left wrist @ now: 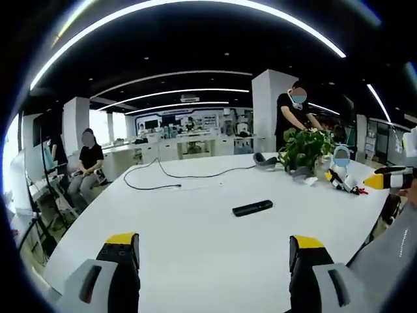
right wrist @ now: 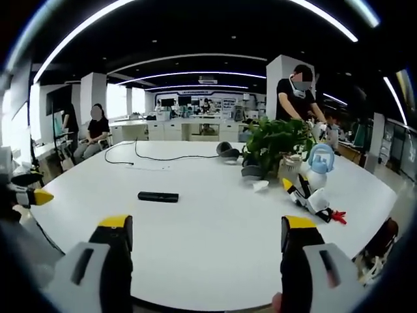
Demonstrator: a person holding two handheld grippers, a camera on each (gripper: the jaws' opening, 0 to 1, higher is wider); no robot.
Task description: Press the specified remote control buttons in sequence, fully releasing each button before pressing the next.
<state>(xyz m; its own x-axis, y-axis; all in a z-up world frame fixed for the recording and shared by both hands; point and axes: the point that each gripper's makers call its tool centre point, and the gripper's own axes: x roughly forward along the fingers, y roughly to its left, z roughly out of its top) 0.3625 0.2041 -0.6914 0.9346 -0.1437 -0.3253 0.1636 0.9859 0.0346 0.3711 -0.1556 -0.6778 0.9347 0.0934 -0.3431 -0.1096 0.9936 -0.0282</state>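
Remote control (left wrist: 252, 208): black, flat on the white table (left wrist: 195, 254), alone near its middle, well ahead of both grippers.
Left gripper (left wrist: 215, 251): jaws spread wide, holding nothing, above the table's near edge.
Right gripper (right wrist: 208, 238): jaws also wide apart and unloaded.
Beyond the remote: a potted plant (right wrist: 277, 143), a small toy robot (right wrist: 316, 179), a black cable (left wrist: 169, 175).

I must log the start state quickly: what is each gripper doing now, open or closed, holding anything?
Left gripper: open, holding nothing, above the white table.
Right gripper: open, holding nothing; the remote control lies ahead, untouched.
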